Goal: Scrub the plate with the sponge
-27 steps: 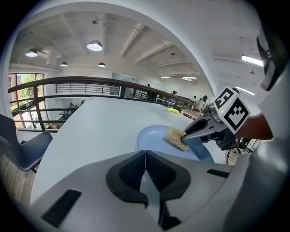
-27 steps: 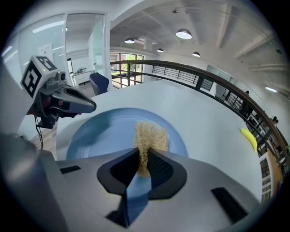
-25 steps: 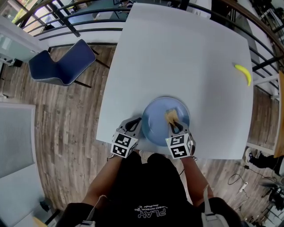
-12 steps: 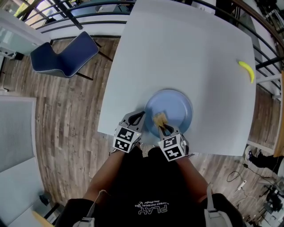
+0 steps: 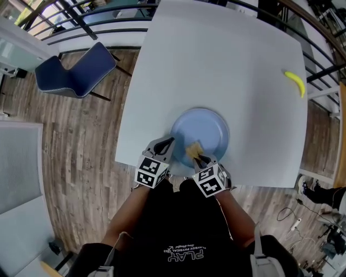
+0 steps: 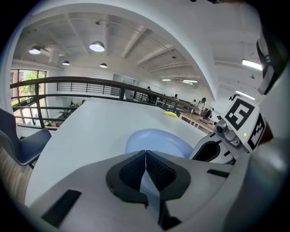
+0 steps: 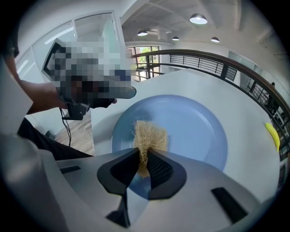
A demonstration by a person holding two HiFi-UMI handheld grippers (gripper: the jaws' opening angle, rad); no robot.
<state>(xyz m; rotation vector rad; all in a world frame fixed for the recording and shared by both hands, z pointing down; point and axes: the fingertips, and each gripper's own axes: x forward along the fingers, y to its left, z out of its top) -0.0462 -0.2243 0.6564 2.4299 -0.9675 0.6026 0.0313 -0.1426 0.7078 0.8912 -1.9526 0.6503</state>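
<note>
A pale blue plate (image 5: 208,130) lies near the front edge of the white table (image 5: 216,59). My left gripper (image 5: 168,143) sits at the plate's left rim, and in the left gripper view my left gripper (image 6: 146,156) is shut with the plate's (image 6: 158,138) blue edge between its pads. My right gripper (image 5: 199,157) is shut on a tan fibrous sponge (image 5: 193,147). In the right gripper view the sponge (image 7: 150,136) sticks out past my right gripper (image 7: 144,157) and rests on the near left part of the plate (image 7: 195,124).
A yellow banana (image 5: 294,83) lies at the table's far right edge. A blue chair (image 5: 75,73) stands on the wood floor left of the table. A dark railing (image 5: 97,13) runs behind. The person's body is close against the table's front edge.
My right gripper has dragged the sponge from the plate's middle towards its near left part. The left gripper has stayed at the rim.
</note>
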